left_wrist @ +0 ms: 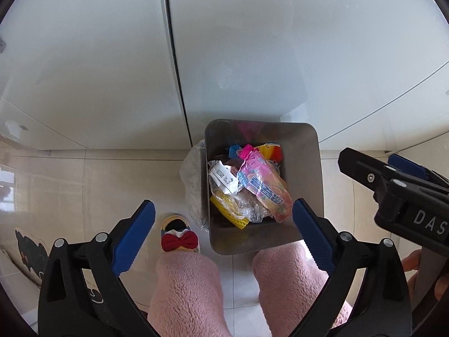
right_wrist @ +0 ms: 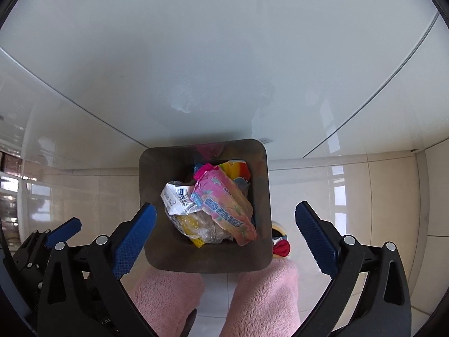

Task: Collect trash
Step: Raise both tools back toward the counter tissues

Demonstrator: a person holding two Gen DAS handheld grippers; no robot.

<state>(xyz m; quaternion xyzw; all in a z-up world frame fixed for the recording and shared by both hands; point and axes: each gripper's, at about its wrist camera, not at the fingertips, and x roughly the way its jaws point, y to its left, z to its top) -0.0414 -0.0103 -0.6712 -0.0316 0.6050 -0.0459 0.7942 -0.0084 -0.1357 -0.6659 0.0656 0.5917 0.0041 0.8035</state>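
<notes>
A square metal trash bin (left_wrist: 306, 151) stands on the tiled floor against a white cabinet; it also shows in the right wrist view (right_wrist: 151, 168). Inside lie a pink snack wrapper (left_wrist: 263, 185) (right_wrist: 224, 205), a white crumpled packet (left_wrist: 223, 178) (right_wrist: 178, 199), yellow and clear plastic scraps (left_wrist: 230, 210) (right_wrist: 196, 224). My left gripper (left_wrist: 223, 231) is open and empty above the bin's near edge. My right gripper (right_wrist: 226, 236) is open and empty over the bin; it also shows at the right of the left wrist view (left_wrist: 373, 171).
The person's pink fleece legs (left_wrist: 190, 289) (right_wrist: 266, 295) stand just before the bin. A slipper with a red bow (left_wrist: 179, 238) (right_wrist: 280, 248) sits beside it. A clear plastic bag (left_wrist: 192, 185) lies left of the bin. White cabinet doors (left_wrist: 224, 42) rise behind. A cartoon mat (left_wrist: 28, 252) lies left.
</notes>
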